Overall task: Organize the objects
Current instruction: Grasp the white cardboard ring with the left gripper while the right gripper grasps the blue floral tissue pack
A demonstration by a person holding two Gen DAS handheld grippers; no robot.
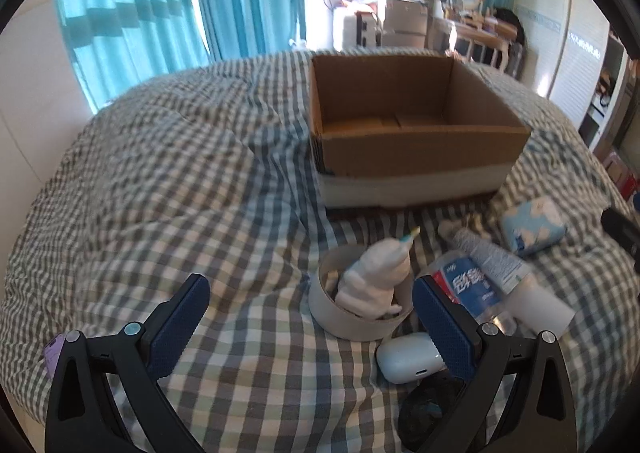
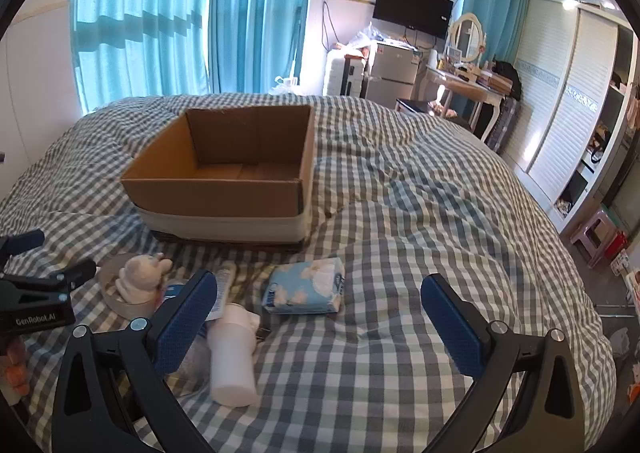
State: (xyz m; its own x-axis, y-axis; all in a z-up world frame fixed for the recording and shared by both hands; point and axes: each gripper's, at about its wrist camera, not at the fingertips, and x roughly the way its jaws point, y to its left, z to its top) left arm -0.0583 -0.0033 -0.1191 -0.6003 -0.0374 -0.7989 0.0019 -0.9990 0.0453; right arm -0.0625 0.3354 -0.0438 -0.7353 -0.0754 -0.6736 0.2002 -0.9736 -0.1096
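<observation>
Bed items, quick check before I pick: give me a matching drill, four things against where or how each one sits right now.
Things:
1. cardboard box
2. white plush toy
3. tissue pack
4. earbuds case

States:
A. sitting inside the round tin
B. lying on the checked quilt, just ahead of the open right gripper
C. open-topped, nothing visible inside
D. by the right finger of the open left gripper, nearer the camera than the tin

Pairs: 1-C, 2-A, 3-B, 4-D

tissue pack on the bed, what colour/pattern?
Light blue with white cloud-like shapes on the tissue pack; clearest in the right wrist view.
</observation>
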